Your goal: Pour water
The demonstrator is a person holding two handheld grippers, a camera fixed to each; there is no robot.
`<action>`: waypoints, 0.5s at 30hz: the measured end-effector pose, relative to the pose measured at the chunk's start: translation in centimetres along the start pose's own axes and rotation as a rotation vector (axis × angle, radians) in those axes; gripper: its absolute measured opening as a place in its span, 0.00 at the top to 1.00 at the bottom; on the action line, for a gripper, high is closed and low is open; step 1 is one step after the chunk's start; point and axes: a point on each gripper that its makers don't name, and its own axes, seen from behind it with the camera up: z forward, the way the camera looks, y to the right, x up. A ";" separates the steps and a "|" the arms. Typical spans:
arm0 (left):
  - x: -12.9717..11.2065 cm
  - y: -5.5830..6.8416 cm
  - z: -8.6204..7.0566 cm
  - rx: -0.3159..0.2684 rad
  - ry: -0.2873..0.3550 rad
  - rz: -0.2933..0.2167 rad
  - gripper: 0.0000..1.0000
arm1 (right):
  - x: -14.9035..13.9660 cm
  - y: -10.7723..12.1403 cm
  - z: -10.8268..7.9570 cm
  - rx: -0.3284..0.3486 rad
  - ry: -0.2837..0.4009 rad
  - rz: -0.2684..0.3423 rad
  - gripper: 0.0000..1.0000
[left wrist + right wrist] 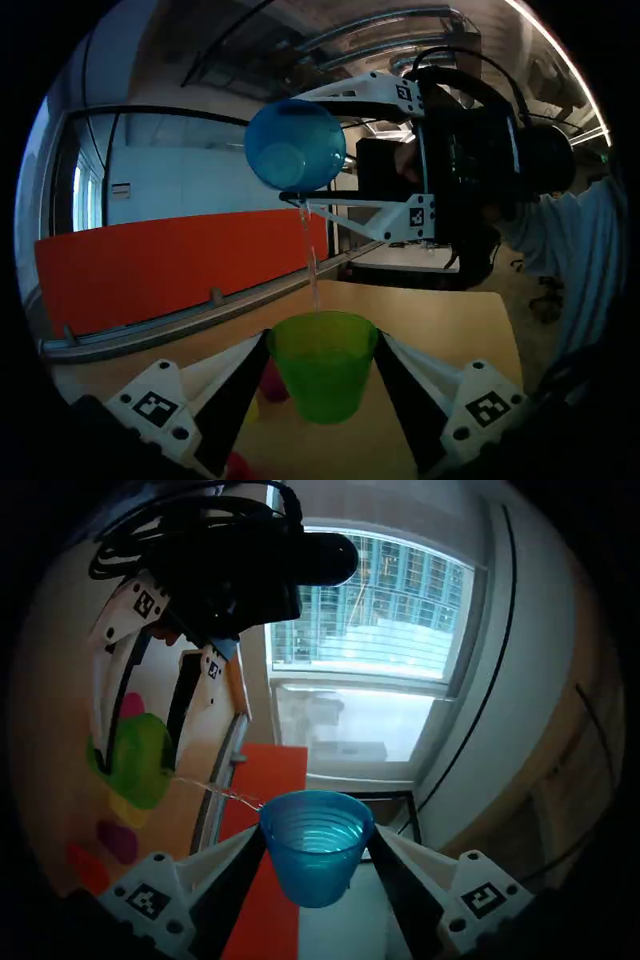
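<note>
While tipped sideways, blue cup: trickling water into upright green cup below.
Tongs: left gripper clamps green cup, right gripper blue cup.

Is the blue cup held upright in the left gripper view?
No, the blue cup is tipped sideways, and a thin water stream falls into the green cup.
</note>
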 end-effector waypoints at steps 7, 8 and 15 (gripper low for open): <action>0.0 0.0 0.1 0.003 0.003 -0.004 0.10 | 0.5 0.1 0.0 -0.012 0.004 -0.051 0.10; 0.1 0.0 0.1 0.003 0.003 -0.005 0.10 | 0.6 0.1 0.0 -0.012 0.006 -0.056 0.10; 0.2 0.1 0.0 0.005 0.005 -0.003 0.10 | 0.8 0.0 -0.1 -0.010 0.011 -0.070 0.10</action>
